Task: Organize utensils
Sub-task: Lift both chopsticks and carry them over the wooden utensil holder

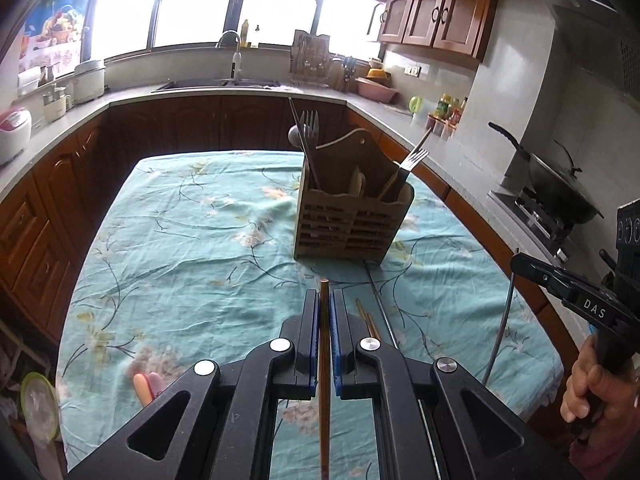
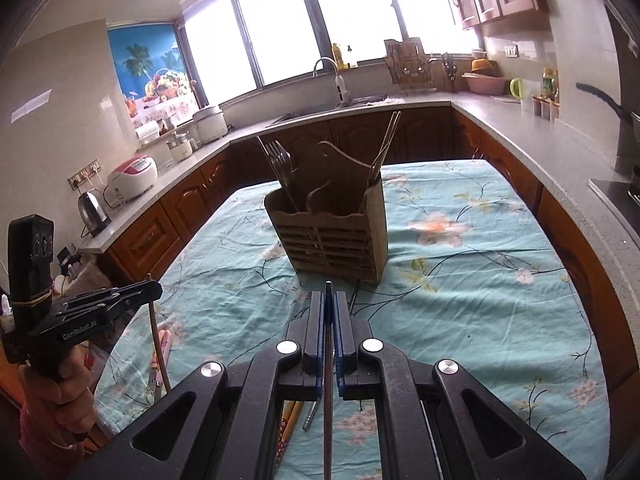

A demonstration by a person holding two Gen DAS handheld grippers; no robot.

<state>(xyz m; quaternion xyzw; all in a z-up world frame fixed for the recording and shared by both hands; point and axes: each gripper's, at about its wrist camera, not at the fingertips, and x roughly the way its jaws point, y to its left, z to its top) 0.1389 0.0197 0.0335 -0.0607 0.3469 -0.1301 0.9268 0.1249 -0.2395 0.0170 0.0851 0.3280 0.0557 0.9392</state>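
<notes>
Chopsticks, one wooden (image 1: pixel 324 360) clamped in the left gripper (image 1: pixel 324 312), one metal (image 2: pixel 328 360) in the right gripper (image 2: pixel 328 312), hang above open tablecloth (image 1: pixel 192 240).

The brown chopstick (image 1: pixel 325 380) and metal chopstick (image 2: pixel 328 380) both run off the bottom edge.

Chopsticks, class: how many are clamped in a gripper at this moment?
2. A brown wooden chopstick is clamped in the left gripper; a grey metal chopstick is clamped in the right gripper. Loose chopsticks on the turquoise floral tablecloth are partly hidden.
</notes>
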